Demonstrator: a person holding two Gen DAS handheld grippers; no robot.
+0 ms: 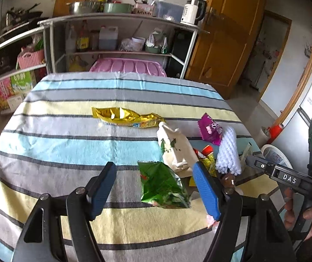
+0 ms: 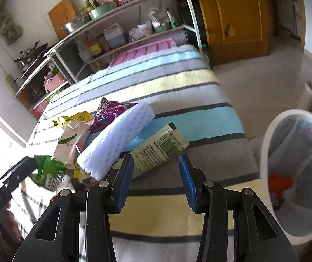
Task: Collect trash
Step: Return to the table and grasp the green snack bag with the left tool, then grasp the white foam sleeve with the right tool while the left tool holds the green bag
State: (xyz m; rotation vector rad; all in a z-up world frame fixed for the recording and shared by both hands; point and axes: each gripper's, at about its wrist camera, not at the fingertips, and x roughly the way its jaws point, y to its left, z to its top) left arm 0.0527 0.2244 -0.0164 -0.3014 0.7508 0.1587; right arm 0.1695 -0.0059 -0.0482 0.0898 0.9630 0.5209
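Wrappers litter a striped table (image 1: 68,135): gold packet (image 1: 125,118), green bag (image 1: 163,185) between the wide-open, empty left gripper (image 1: 153,185), carton (image 1: 175,150), white foam (image 2: 116,139). Right gripper (image 2: 156,176), wide open and empty, faces an olive sachet (image 2: 160,148); lined bin (image 2: 298,174) stands beside the table.

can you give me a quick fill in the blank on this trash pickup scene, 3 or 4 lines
1. The wrapper lying between the open fingers of the left gripper is shiny and ____ in colour.
2. The white foam sleeve rests partly on a ____ snack packet.
3. The white bin stands on the floor off the table's ____ side, seen from the right wrist.
4. The fingers of the right gripper are ____, holding nothing.

Missing words: green; purple; right; open
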